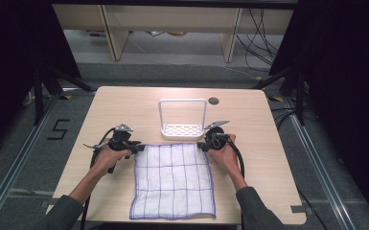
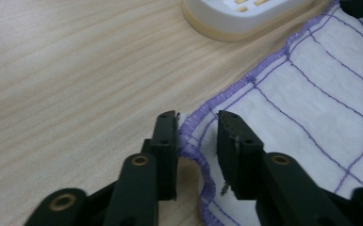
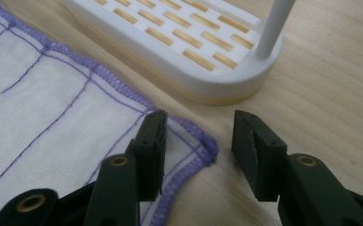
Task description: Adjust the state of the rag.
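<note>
Two grippers: one in each of the person's hands, both low over a light wooden table (image 1: pixel 124 103)
Left gripper (image 1: pixel 133 145): at the cloth's far left corner; in its own view (image 2: pixel 197 146) the jaws are spread, with the purple hem rising between them
Right gripper (image 1: pixel 204 145): at the cloth's far right corner; in its own view (image 3: pixel 199 146) the jaws are spread wide, one over the corner, the other over bare wood
Cloth (image 1: pixel 173 179): white with a purple grid and purple stitched edge (lying flat and square), stretching from the two grippers back toward the person
Rack (image 1: pixel 182 128): a white slotted base with a tall hoop handle, just beyond both grippers and just past the cloth's far edge
Hands: the left hand (image 1: pixel 109 156) and right hand (image 1: pixel 224 153) each wrap a gripper body, with cables trailing back along the forearms
</note>
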`<move>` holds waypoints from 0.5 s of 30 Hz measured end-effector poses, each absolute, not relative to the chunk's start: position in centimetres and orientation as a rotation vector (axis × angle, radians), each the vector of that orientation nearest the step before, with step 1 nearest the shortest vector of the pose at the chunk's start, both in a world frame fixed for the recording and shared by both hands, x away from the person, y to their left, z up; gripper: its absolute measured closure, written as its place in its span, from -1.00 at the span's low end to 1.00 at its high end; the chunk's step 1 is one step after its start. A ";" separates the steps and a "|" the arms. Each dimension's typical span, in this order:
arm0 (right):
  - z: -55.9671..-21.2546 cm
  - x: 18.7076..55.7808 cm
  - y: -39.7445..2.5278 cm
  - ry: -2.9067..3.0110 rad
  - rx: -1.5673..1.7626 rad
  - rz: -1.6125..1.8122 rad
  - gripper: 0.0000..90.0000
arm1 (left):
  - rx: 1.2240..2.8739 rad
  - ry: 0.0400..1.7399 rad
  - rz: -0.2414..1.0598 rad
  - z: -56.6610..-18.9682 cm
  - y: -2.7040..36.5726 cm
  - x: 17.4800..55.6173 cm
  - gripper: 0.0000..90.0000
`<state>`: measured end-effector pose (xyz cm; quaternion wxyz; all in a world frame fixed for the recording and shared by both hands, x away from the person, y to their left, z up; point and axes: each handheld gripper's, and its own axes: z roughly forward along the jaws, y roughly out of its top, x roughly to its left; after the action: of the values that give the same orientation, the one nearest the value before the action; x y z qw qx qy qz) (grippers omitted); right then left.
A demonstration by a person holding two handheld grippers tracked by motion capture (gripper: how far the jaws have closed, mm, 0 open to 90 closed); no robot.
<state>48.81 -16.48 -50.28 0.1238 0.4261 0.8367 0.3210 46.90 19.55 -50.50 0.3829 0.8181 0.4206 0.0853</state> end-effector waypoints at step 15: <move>-50.3 48.4 -16.0 2.463 1.120 0.957 0.91 | 2.084 0.988 0.254 -50.2 19.4 46.7 0.90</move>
<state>48.38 -16.00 -50.29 0.1353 0.3865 0.8504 0.3305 46.66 19.39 -50.23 0.3992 0.8235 0.3905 0.1005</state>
